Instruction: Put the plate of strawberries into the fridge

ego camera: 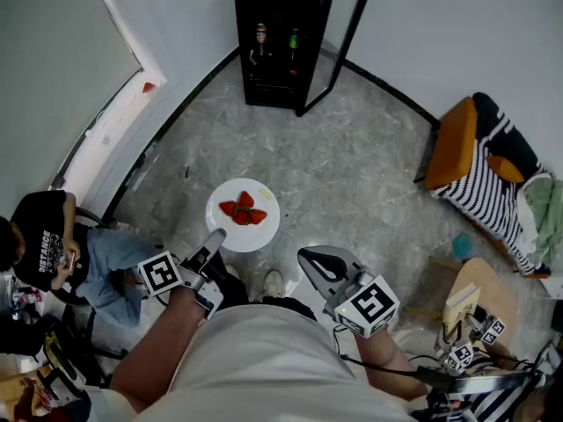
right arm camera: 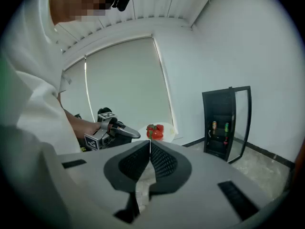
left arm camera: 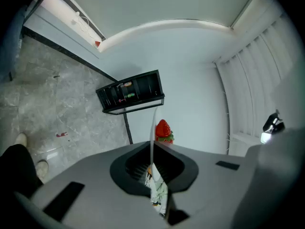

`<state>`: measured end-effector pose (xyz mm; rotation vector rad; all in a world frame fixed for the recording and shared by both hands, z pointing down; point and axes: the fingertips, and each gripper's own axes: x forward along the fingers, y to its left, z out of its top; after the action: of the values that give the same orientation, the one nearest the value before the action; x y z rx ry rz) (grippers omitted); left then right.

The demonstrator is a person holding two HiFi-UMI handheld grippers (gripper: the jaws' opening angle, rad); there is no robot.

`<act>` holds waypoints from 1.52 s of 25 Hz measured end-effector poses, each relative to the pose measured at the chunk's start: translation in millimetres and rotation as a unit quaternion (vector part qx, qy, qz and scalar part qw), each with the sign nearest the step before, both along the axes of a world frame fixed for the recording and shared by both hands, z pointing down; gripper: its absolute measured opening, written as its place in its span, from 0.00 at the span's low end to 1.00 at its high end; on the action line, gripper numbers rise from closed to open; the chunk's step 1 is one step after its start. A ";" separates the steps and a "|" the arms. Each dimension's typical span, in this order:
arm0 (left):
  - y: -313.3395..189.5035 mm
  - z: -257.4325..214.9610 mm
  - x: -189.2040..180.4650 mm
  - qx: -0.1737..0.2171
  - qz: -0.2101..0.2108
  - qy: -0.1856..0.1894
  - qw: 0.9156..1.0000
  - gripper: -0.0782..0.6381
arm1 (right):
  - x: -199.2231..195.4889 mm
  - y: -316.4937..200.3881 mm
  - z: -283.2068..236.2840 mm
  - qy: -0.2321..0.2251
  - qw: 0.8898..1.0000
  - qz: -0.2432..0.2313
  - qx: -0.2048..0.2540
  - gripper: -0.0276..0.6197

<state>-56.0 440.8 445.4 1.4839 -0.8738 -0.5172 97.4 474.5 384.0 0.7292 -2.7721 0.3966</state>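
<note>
A person in a white shirt, nearest the lens, carries two hand-held grippers over a grey stone floor. The left gripper is clamped on the near rim of the one white plate, with the thin edge pinched between its closed jaws. A small heap of strawberries, at least three, sits on the plate just beyond the jaw tips. To the right, the right gripper hangs near the plate without touching it, jaws pressed together on nothing. Well ahead of both grippers stands one black fridge, its glass door swung open, with two drink containers on a shelf inside. One orange chair sits far to the right gripper's right.
</note>
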 end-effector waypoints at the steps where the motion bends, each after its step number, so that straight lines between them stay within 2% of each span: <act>1: -4.9 -0.3 1.0 0.000 0.003 0.003 1.000 0.14 | -1.6 -3.9 -0.8 0.001 1.000 0.001 0.002 0.07; 11: -93.5 20.2 -17.4 -0.009 0.019 0.050 0.999 0.14 | -37.8 -87.3 17.1 0.014 1.000 0.009 0.002 0.07; 15: -151.1 29.9 -31.4 -0.010 0.043 0.053 0.998 0.14 | -65.7 -132.9 27.3 0.023 1.000 -0.006 -0.019 0.08; 20: -241.3 22.9 -45.3 -0.004 0.080 0.067 0.995 0.14 | -87.1 -212.4 23.9 0.038 0.999 0.033 -0.011 0.10; 22: -274.0 20.7 -58.4 -0.002 0.092 0.058 0.994 0.14 | -97.1 -247.6 19.4 0.038 0.998 0.054 -0.010 0.22; 23: -288.8 22.0 -67.1 0.000 0.099 0.043 0.994 0.14 | -102.5 -263.0 16.7 0.039 0.997 0.063 -0.008 0.24; 25: -316.5 26.2 -83.1 0.004 0.113 0.015 0.993 0.14 | -112.1 -289.8 12.1 0.044 0.996 0.076 -0.002 0.24; 27: -344.4 26.8 -92.5 0.009 0.122 0.006 0.993 0.14 | -119.9 -314.6 9.7 0.050 0.995 0.087 0.003 0.24; 32: -393.1 28.9 -97.5 0.008 0.115 0.039 0.993 0.14 | -132.0 -355.7 11.1 0.064 0.993 0.096 0.005 0.24; 38: -459.3 50.5 -97.3 -0.001 0.109 0.006 0.994 0.14 | -127.7 -411.4 19.0 0.063 0.993 0.099 -0.002 0.24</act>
<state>-153.3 -18.5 495.9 1.5514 -0.6935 -0.3631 -30.3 63.1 403.0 0.9979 -2.5894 0.3786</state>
